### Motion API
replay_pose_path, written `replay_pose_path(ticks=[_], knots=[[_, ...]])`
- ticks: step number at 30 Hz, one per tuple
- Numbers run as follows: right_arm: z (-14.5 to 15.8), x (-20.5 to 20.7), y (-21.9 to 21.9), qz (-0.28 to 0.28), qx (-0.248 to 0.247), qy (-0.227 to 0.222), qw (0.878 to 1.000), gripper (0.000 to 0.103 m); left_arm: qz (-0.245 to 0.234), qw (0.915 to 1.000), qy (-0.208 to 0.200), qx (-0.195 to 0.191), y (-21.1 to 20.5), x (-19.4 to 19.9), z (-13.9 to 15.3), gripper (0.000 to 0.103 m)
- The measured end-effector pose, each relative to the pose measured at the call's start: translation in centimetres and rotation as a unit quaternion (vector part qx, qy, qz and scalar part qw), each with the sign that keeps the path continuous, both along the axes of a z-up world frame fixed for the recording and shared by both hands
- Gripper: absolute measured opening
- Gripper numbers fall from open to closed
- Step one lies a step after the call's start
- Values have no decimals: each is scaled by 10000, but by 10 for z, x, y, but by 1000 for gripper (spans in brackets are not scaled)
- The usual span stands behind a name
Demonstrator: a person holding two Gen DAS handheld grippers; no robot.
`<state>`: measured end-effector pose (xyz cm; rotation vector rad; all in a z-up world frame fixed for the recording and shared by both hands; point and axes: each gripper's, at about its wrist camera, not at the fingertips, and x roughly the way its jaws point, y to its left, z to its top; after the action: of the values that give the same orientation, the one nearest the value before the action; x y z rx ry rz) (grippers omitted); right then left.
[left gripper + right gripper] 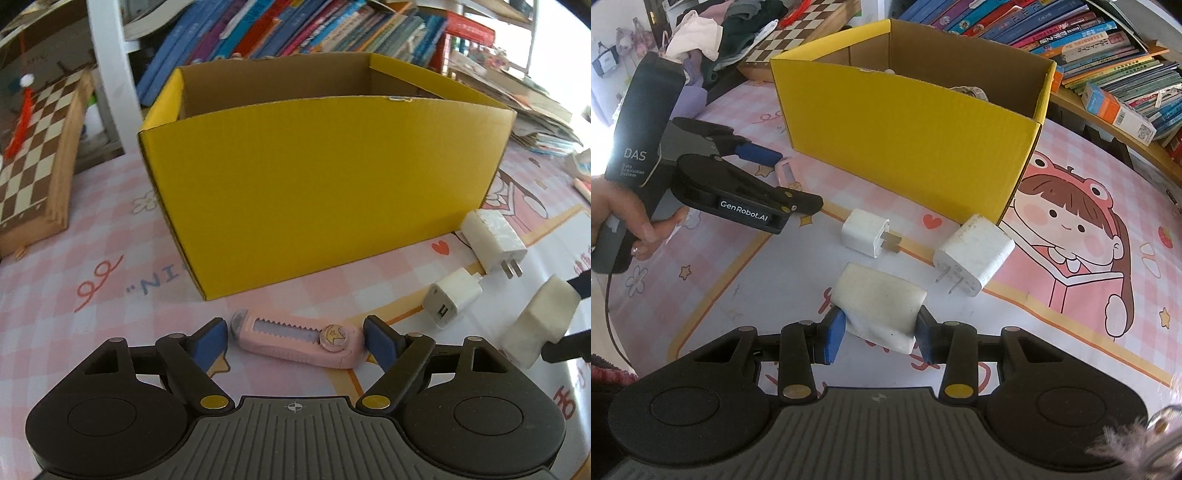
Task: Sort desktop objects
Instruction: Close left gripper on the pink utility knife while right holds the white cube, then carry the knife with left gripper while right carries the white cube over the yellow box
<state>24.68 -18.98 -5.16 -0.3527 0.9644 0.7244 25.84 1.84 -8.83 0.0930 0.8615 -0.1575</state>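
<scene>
Before the yellow box (908, 122), the right gripper (881, 334) is pinching a light, rigid, smooth white charger (882, 299) across its flat sides, while the left gripper (295, 341) is gaping wide around the slim, stiff pink cutter (295, 341) lying on the table.

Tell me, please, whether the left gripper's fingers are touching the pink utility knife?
Cannot tell. In the left wrist view the left gripper is open around the pink utility knife; the right pad overlaps its end, and no gap or contact shows plainly.

"DAS" and "Data Acquisition System" run down the black handle (639, 140) of the left tool (783, 177); its lower arm (742, 212) reads "GenRobot.AI". The worktop's pink cloth (110, 266) carries upside-down letters "NI".
</scene>
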Motion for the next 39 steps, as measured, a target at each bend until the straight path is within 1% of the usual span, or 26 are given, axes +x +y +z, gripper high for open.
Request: replay_pose_path(ticks=[4, 8, 10, 11, 17, 20, 23, 27, 32, 35, 39], knots=[[0, -1, 0, -36, -24, -12, 10000, 38, -204, 9998, -34, -11, 4, 0, -2, 84], [1, -3, 1, -73, -42, -20, 10000, 38, -271, 9996, -78, -27, 5, -1, -2, 84], [2, -5, 2, -92, -45, -20, 9999, 38, -277, 9996, -94, -40, 5, -1, -2, 82], [2, -5, 2, -102, -47, -21, 9999, 38, -279, 9995, -101, -46, 5, -2, -2, 78], [3, -9, 4, -160, -57, -23, 9999, 37, -278, 9995, -70, -89, 5, -5, 1, 77], [4, -11, 5, -190, -63, -24, 9998, 37, -180, 9997, -59, -136, 6, -11, 5, 77], [5, -13, 6, -221, -66, -24, 9997, 37, -95, 9996, -74, -271, 7, -19, 11, 77], [7, -16, 5, -297, -40, -8, 9995, 37, -135, 9990, -164, -389, 6, -34, 25, 77], [11, -20, 5, -391, 14, 15, 9992, 37, -132, 9985, -258, -465, 6, -49, 41, 77], [15, -21, 4, -432, 72, 44, 9990, 37, -166, 9979, -382, -491, 5, -54, 53, 77], [25, -20, 1, -484, 163, 22, 9987, 37, -253, 9971, -570, -433, 3, -58, 71, 77]])
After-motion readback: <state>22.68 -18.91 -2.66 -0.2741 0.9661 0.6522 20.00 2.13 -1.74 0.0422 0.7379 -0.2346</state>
